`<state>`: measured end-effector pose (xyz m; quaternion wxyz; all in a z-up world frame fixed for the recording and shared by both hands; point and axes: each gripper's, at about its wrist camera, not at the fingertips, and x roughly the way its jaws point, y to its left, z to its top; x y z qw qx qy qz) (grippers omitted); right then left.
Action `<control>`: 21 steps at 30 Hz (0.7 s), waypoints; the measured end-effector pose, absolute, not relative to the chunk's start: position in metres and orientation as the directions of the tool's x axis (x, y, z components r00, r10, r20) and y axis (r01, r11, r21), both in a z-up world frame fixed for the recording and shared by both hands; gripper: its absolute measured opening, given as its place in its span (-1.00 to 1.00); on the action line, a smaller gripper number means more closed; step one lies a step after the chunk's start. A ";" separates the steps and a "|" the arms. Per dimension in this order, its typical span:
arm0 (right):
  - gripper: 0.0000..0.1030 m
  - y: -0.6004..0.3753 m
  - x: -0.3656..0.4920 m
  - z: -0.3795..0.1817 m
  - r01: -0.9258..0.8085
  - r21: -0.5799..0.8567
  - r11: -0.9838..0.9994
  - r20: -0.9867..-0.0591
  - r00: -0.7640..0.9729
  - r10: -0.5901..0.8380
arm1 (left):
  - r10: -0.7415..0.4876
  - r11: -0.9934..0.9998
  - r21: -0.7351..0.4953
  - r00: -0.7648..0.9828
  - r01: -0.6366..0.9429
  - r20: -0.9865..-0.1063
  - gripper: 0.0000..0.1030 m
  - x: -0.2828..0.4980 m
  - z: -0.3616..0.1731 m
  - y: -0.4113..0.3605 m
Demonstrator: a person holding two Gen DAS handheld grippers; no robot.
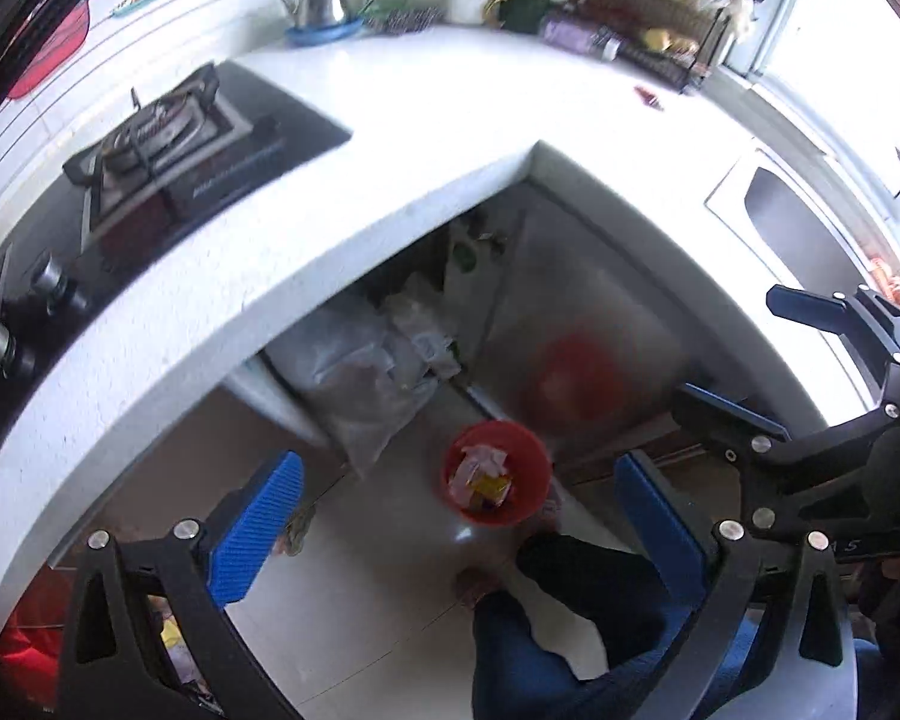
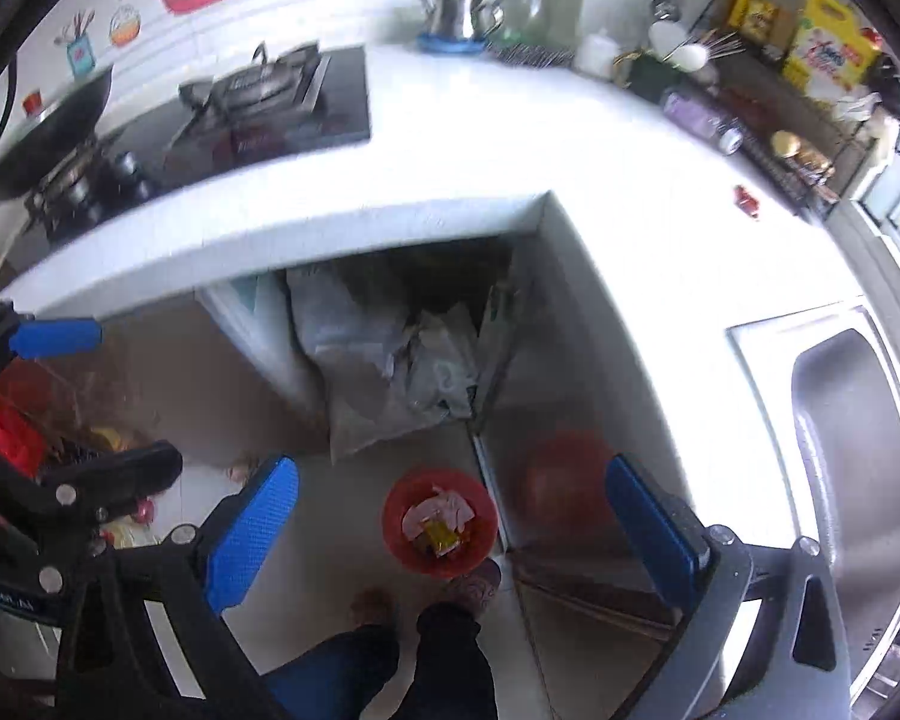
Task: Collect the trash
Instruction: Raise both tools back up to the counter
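Observation:
A red bin stands on the floor below the counter corner, holding pink and yellow wrappers. It also shows in the right wrist view. A small red scrap lies on the white counter near the rack; the right wrist view shows it too. My left gripper is open and empty, held high above the bin. My right gripper is open and empty above the bin; it also appears at the right in the left wrist view.
A gas stove sits at the left of the counter, a kettle and a dish rack at the back, a steel sink at the right. Plastic bags fill the open cabinet. The person's legs stand by the bin.

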<state>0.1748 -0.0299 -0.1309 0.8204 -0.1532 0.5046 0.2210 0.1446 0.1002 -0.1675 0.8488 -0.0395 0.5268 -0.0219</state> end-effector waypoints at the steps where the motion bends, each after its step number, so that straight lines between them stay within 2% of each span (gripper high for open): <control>1: 0.99 -0.032 0.176 -0.126 -0.511 -0.028 0.859 -0.893 0.399 0.208 | -0.080 0.996 -0.087 0.450 0.006 -0.890 1.00 0.147 -0.163 0.097; 8: 0.99 -0.048 0.189 -0.094 -0.474 -0.058 0.879 -0.867 0.460 0.191 | -0.071 0.997 -0.050 0.513 0.054 -0.856 1.00 0.166 -0.118 0.086; 21: 0.99 -0.069 0.245 -0.044 -0.416 -0.051 0.908 -0.812 0.546 0.205 | -0.097 0.993 -0.039 0.587 0.111 -0.804 1.00 0.239 -0.066 0.071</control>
